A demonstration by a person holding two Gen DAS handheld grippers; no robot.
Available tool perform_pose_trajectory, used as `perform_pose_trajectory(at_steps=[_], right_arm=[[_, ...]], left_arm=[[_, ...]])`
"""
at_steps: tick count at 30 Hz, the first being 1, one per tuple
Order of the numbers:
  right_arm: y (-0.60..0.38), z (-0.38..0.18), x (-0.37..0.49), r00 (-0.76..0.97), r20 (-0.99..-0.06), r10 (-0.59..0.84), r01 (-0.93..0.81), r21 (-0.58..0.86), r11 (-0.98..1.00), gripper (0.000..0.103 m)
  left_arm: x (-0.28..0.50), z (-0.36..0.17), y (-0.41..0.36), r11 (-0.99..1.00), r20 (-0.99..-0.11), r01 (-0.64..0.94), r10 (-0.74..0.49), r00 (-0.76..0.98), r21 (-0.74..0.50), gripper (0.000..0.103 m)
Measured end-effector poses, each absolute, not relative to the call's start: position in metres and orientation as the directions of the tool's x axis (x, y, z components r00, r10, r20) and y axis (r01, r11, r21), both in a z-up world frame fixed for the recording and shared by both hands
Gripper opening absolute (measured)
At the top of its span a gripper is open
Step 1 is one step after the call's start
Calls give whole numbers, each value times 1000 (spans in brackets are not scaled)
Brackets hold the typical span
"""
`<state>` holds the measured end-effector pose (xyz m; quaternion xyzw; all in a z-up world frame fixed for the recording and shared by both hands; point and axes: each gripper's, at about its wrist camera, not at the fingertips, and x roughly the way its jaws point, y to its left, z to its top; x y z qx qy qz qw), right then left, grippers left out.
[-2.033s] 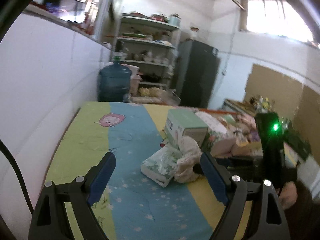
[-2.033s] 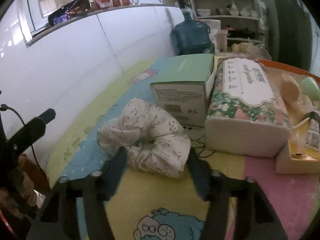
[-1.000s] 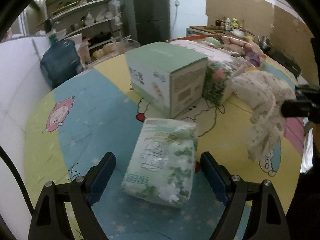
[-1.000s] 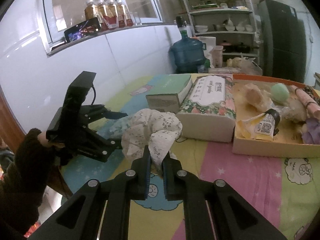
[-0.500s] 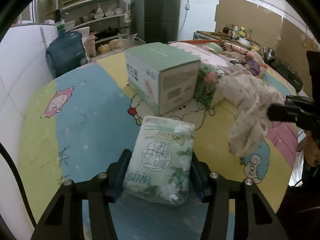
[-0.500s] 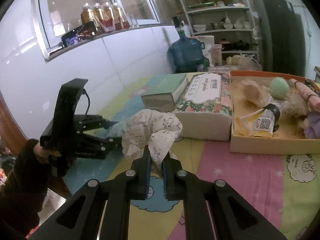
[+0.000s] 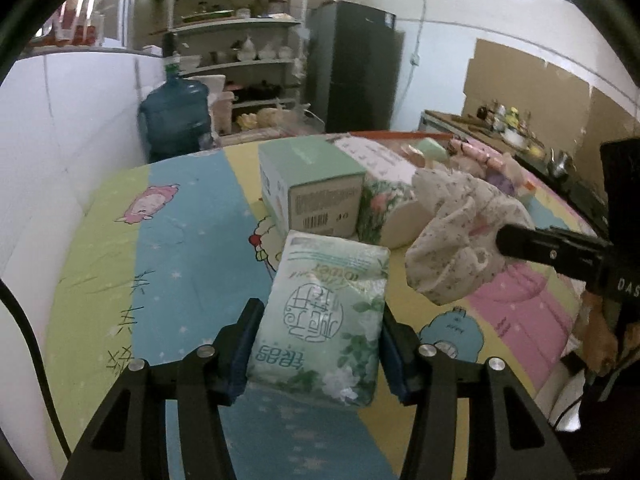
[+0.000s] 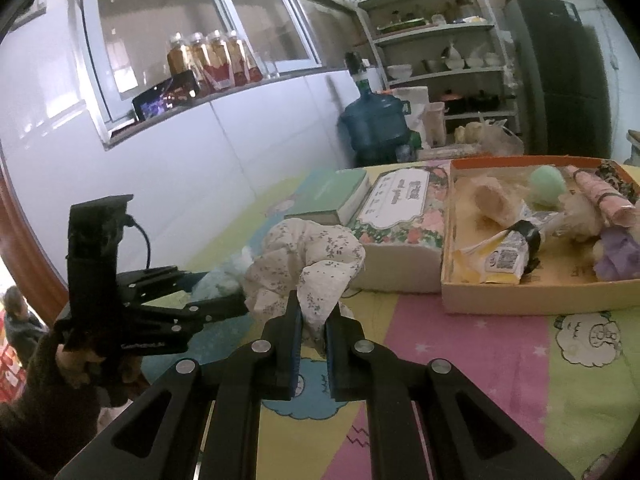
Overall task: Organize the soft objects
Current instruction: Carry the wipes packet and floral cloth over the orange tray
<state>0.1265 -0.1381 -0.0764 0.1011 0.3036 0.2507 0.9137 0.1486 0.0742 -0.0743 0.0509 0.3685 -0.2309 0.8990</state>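
Two loads we carry: left gripper (image 7: 316, 344) clamps the green-printed soft tissue pack (image 7: 320, 320) lengthwise; right gripper (image 8: 312, 320), nearer the orange-rimmed cardboard tray (image 8: 520, 300), pinches the floral white cloth (image 8: 308, 260).

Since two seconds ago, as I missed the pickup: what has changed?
The left gripper closed on the tissue pack and raised it. The right gripper clamped the floral cloth and lifted it off the table. The green box, floral tissue pack and tray stayed put.

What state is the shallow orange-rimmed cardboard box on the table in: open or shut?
Open. The orange-rimmed cardboard box has no lid, and soft items lie exposed inside it.
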Motion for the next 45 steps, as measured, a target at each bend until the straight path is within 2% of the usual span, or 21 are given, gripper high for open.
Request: perform_pose_trajectory(at_steps=[6, 13, 25, 45], right_arm=[[-154, -69, 115, 717, -476, 509, -383, 341, 858, 10], [-172, -62, 114, 740, -448, 502, -367, 357, 859, 11], [-212, -44, 106, 799, -398, 451, -324, 348, 880, 11], [-314, -18, 103, 900, -362, 241, -142, 279, 950, 11]], left_arm=[[145, -64, 69, 914, -665, 383, -371, 648, -136, 54], [132, -45, 49, 936, -595, 310, -346, 726, -165, 54], [127, -15, -9, 907, -512, 370, -420, 749, -202, 54], [173, 7, -108, 881, -515, 426, -468, 718, -206, 54]])
